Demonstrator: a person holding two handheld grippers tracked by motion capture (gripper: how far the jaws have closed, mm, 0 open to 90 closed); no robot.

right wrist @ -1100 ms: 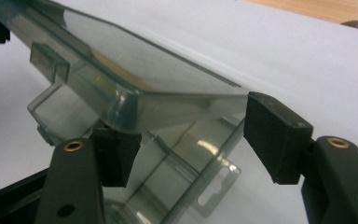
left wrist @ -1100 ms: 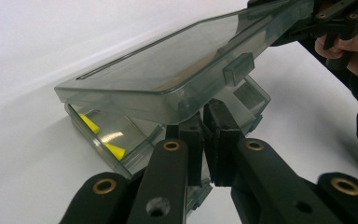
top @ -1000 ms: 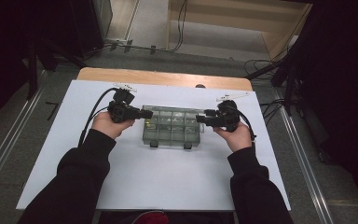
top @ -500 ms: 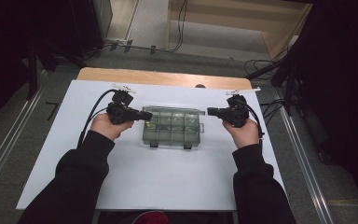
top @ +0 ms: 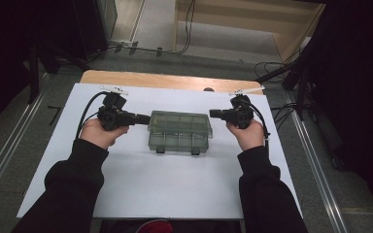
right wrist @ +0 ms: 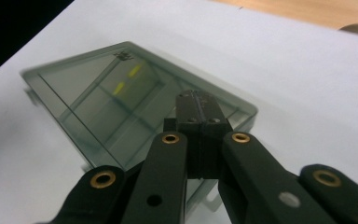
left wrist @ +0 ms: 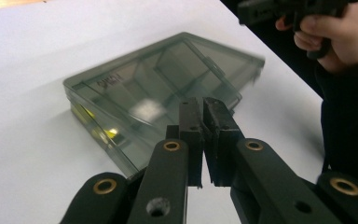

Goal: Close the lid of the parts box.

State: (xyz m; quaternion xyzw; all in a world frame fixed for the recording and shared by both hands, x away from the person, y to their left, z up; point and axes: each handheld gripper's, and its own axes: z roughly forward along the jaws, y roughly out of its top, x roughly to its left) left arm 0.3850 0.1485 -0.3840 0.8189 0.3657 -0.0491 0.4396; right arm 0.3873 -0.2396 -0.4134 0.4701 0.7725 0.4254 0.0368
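Observation:
A shut, clear grey-green compartment box (top: 179, 131) lies in the middle of the white table top, latches toward me. My left gripper (top: 144, 118) points right, its shut tips touching the box's left end. In the left gripper view its jaws (left wrist: 201, 114) are together with nothing between them, and the box (left wrist: 168, 84) is right behind. My right gripper (top: 213, 114) points left, shut, a little off the box's right end. The right gripper view shows its tips (right wrist: 196, 100) closed over the box (right wrist: 121, 102). Small yellow pieces (right wrist: 126, 79) lie in one compartment.
The white sheet (top: 175, 184) covers the table, with a wooden strip (top: 170, 80) at the back. Cables (top: 85, 114) trail from both grippers. Metal rails (top: 315, 160) run along the floor on either side. The other hand (left wrist: 340, 32) shows in the left gripper view.
My right gripper has drawn back from the box's right end, to the right and slightly away from me. The left gripper and the box have stayed in place.

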